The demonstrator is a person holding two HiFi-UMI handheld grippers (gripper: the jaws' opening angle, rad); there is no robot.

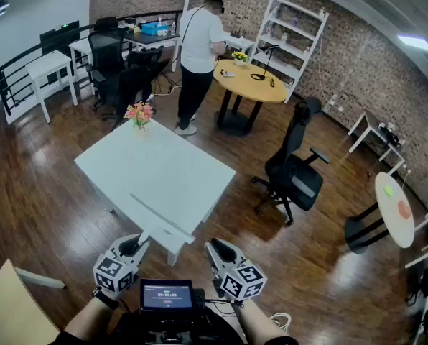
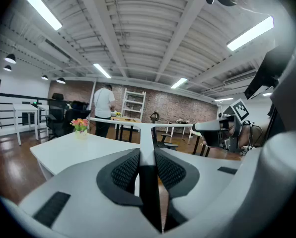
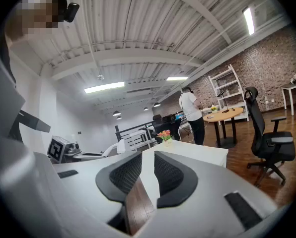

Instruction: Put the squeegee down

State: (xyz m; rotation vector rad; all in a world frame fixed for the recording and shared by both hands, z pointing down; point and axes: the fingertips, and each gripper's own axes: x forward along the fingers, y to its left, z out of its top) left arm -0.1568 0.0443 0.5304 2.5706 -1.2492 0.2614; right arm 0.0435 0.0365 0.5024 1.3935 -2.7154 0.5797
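The left gripper (image 1: 133, 246) (image 2: 147, 157) was clamped tight on the squeegee (image 1: 161, 214) (image 2: 147, 133): its black, dimple-textured pads (image 2: 125, 170) pinched the slim handle from both sides. The squeegee was a flat, white T-shaped tool with a narrow straight handle that turned dark down near the pads. A long thin blade (image 2: 123, 121) crossed its far end. The handle pointed away from the person, out over the near edge of the smooth rectangular white table (image 1: 149, 164) (image 2: 68, 150). The blade's long axis ran crosswise to the handle. It was level from side to side in the left gripper view, and in the head view it slanted from upper left to lower right. Whether the blade touched the tabletop could not be told.

The right gripper (image 1: 215, 249) (image 3: 148, 157) was held just beside it, over the glossy dark wooden plank floor (image 1: 286, 264). Its jaws stood slightly apart with nothing gripped, and only floor and table showed through the gap. Each gripper carried a white cube with black square markers, the left (image 1: 112, 272) and the right (image 1: 241, 280).

A small pot of pink and orange flowers (image 1: 139, 113) (image 3: 164, 134) stood at the table's far corner. A black wheeled office chair (image 1: 294, 171) stood to the right, well apart from the table. Beyond it was a round yellow wooden table (image 1: 250, 81), with a person in a white shirt (image 1: 199, 42) standing beside it, near the rough brick wall (image 1: 343, 63).
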